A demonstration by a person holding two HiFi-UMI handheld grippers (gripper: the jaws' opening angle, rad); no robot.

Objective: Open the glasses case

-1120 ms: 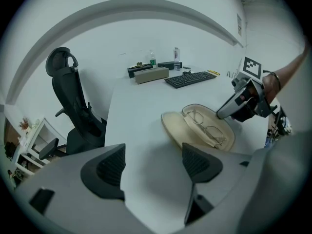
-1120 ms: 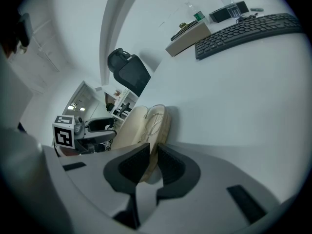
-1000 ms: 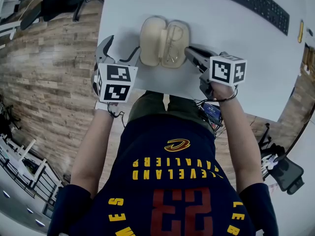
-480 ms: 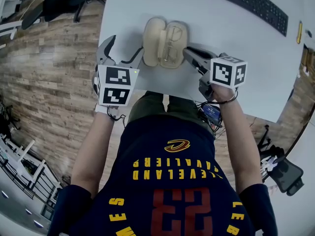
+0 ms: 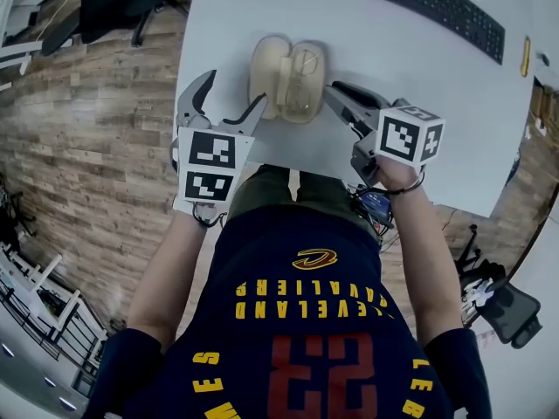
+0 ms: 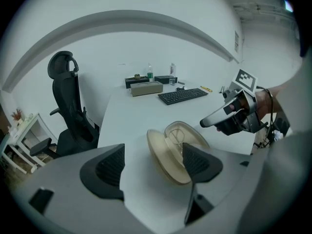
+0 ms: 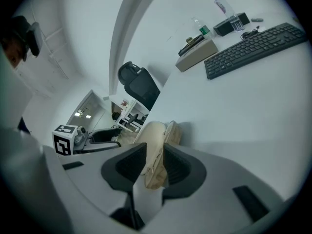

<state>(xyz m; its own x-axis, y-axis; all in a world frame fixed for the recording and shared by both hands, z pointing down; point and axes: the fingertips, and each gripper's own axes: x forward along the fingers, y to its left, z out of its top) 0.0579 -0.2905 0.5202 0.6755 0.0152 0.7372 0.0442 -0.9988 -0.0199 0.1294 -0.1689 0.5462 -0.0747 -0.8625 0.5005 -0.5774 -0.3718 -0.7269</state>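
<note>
Left gripper (image 5: 234,90) fingers spread wide, empty. Right gripper (image 5: 334,94) fingers have just been opening, nothing pinched. Glasses case (image 5: 286,78) lies open on desk (image 5: 393,68) just past both tips, glasses (image 5: 306,75) inside. Likely a light, rigid shell with fragile contents; grip the shell rim only.

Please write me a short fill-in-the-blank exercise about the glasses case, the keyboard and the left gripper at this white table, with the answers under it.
1. The glasses case on the table is ___, not closed.
2. The glasses lie ___ the case.
3. The keyboard is ___ in colour.
4. The left gripper has its jaws wide apart and holds ___.

Missing words: open; inside; black; nothing.
</note>
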